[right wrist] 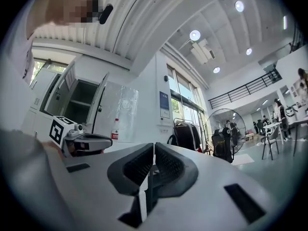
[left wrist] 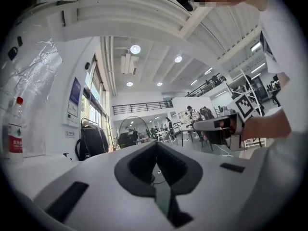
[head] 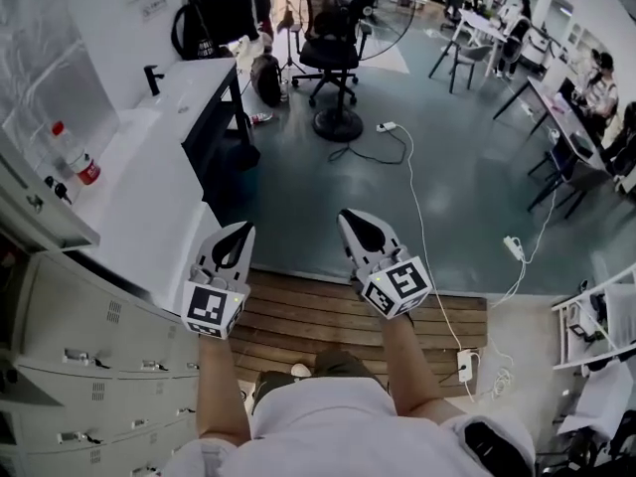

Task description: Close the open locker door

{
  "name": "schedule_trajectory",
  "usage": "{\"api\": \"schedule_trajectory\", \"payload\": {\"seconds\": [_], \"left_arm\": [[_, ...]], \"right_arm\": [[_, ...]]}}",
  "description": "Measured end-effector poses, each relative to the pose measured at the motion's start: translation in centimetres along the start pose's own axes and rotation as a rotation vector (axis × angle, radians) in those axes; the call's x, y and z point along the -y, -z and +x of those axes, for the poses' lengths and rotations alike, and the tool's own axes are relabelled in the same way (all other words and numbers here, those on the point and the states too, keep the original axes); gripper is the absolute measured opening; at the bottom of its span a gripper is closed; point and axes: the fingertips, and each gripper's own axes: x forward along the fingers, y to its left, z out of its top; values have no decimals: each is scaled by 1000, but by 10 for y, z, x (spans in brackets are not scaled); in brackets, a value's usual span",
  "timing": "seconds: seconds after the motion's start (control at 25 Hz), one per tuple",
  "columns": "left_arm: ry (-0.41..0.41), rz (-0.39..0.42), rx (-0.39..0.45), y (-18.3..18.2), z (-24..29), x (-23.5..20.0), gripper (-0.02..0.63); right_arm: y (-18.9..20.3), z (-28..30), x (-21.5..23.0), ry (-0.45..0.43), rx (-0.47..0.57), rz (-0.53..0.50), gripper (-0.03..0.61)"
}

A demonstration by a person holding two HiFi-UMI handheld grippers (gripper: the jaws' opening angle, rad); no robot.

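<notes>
The left gripper [head: 241,229] and right gripper [head: 348,217] are both clenched, grasping nothing. The open locker door [right wrist: 98,105] stands to the right gripper's left, beyond the left gripper, well apart from both.

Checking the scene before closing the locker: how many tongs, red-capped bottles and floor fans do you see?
Tongs: 2, left tongs, right tongs
Red-capped bottle: 1
Floor fan: 1
Total: 4

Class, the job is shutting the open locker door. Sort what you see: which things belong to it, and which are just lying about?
Job: locker door; left tool and right tool, both shut and empty.
Lying about: water bottle; floor fan; power strip.
</notes>
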Motion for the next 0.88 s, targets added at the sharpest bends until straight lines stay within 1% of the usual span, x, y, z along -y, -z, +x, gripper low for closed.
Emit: {"api": "schedule_trajectory", "payload": {"seconds": [0.2, 0.4, 0.64, 0.88], "left_arm": [[-89, 16, -24, -8, -13, -15, 3], [-203, 4, -63, -6, -30, -27, 3], [-380, -7, -119, -2, -65, -39, 3], [-572, -16, -184, 7, -115, -52, 3]], "right_arm": [[-5, 26, -5, -89, 7, 31, 25], [-2, 49, -19, -218, 1, 44, 25], [2, 80, -43, -388, -17, 72, 25], [8, 111, -87, -579, -21, 102, 25]]}}
